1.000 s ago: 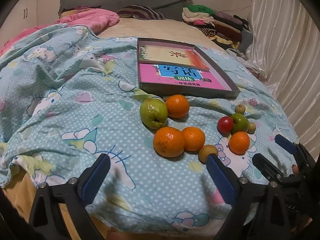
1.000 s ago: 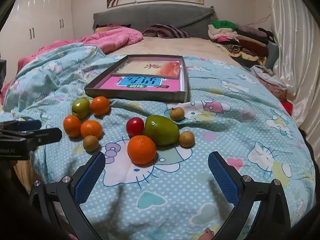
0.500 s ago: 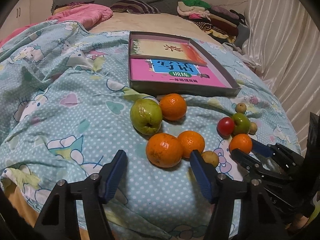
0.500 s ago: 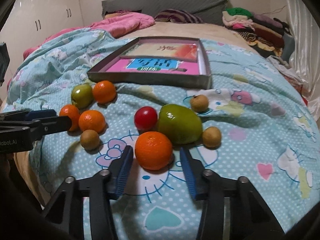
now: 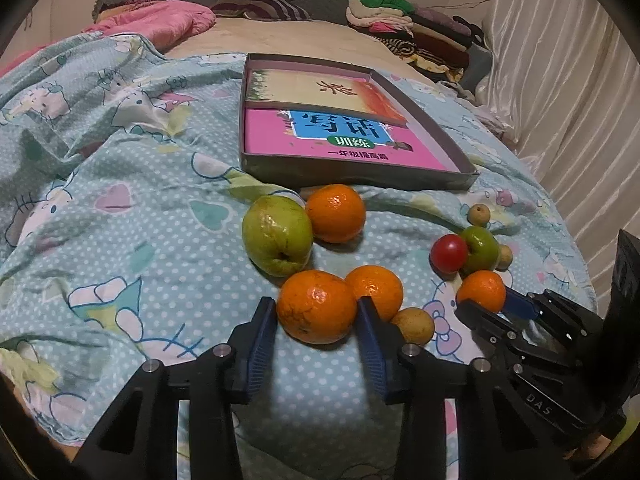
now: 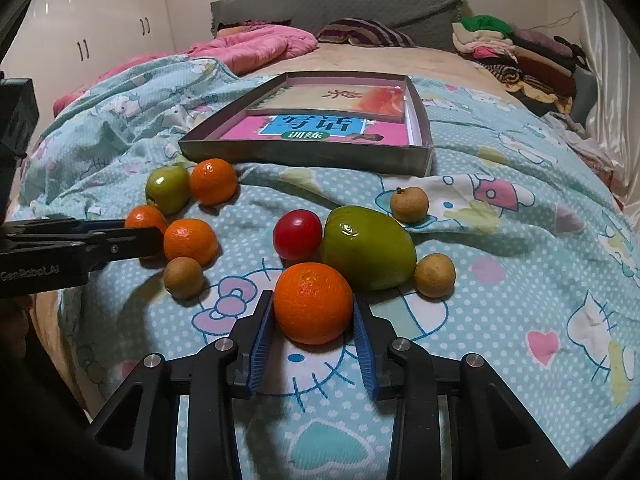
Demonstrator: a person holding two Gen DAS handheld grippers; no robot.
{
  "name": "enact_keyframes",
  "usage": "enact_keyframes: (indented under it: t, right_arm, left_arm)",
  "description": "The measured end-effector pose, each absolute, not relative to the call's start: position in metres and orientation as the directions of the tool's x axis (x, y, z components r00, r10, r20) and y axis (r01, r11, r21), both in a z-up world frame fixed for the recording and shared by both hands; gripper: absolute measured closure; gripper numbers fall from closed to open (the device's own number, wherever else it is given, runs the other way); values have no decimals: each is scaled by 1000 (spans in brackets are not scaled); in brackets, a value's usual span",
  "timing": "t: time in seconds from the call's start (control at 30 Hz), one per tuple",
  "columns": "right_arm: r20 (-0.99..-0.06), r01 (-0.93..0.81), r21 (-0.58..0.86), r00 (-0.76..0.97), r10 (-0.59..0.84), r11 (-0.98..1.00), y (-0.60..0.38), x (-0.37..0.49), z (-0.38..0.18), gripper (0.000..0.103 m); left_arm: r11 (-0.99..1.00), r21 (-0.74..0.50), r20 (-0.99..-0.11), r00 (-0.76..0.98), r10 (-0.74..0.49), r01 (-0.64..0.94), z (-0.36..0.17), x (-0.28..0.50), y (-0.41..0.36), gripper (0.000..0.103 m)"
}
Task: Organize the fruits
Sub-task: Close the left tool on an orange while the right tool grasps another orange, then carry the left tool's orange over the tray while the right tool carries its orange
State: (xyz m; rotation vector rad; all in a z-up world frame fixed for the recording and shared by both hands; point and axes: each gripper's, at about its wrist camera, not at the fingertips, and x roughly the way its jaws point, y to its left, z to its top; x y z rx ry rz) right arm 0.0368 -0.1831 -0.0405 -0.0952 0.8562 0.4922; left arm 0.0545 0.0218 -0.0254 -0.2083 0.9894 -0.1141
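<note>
Fruits lie on a blue patterned bedspread. My left gripper [image 5: 317, 322] is shut on a large orange [image 5: 317, 306], which still rests on the bed beside a second orange [image 5: 375, 290], a small brown fruit [image 5: 414, 325] and a green pear [image 5: 277, 234]. My right gripper [image 6: 313, 320] is shut on another orange [image 6: 313, 302], resting in front of a green mango [image 6: 368, 253] and a red tomato [image 6: 297, 234]. It also shows in the left wrist view [image 5: 490, 312], and the left gripper shows in the right wrist view [image 6: 132, 234].
A shallow grey box [image 5: 356, 178] with pink books inside lies behind the fruit. Another orange [image 5: 335, 213] sits near its front wall. Small brown fruits [image 6: 409, 204] [image 6: 435, 275] lie around the mango. Folded clothes [image 6: 516, 52] and a pink quilt [image 6: 256, 48] lie further back.
Both grippers have moved forward and their jaws have narrowed from wide open until each closed around an orange.
</note>
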Motion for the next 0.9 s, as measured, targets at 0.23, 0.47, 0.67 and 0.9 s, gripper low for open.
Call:
enact_keyframes:
  t: [0.23,0.47,0.67,0.9]
  right_arm:
    - [-724,-448,163,551,416,879,-191,32,-30,66]
    - [-689,-454,155,587,425,878,-196,34,-9,66]
    - [-665,-444,155,614,425,883,-207,55,6,66]
    - [-652,-437,147,632,419,887,-212,90,16,66]
  left_arm:
    - [969,-245,-816,535,-217,20,-21,54,24,62]
    - [965,-259,-789,566,-238,45,1,53,26,62]
    - [968,-249,-772,596,-219,32,15,71,34,62]
    - [975,-223,-771,607,-190,23,21,107,39,62]
